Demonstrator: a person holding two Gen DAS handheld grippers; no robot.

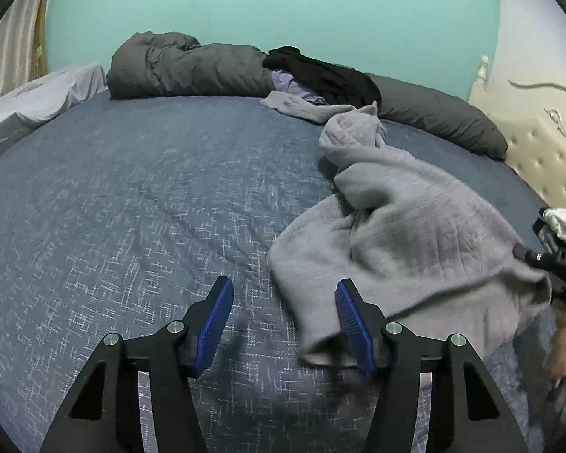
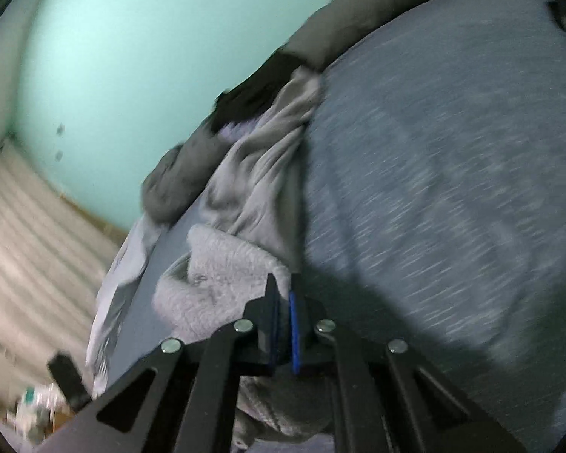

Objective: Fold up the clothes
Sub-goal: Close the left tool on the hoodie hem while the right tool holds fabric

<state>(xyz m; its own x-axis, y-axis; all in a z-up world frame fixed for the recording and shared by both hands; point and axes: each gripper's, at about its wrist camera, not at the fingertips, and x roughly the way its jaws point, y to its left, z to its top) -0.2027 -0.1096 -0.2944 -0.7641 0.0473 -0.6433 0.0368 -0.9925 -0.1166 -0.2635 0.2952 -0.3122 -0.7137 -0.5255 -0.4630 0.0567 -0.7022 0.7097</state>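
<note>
A crumpled grey garment lies on the right half of the blue bed sheet. My left gripper hovers open over the sheet, and the garment's near corner passes by its right blue pad. At the right edge, the right gripper holds the garment's edge. In the tilted, blurred right wrist view, my right gripper is shut on a fold of the grey garment, which trails up and away across the sheet.
A dark grey duvet and a dark pillow lie along the far side, with black clothing and lilac clothing piled between them. A cream padded headboard stands at right, a white sheet at left.
</note>
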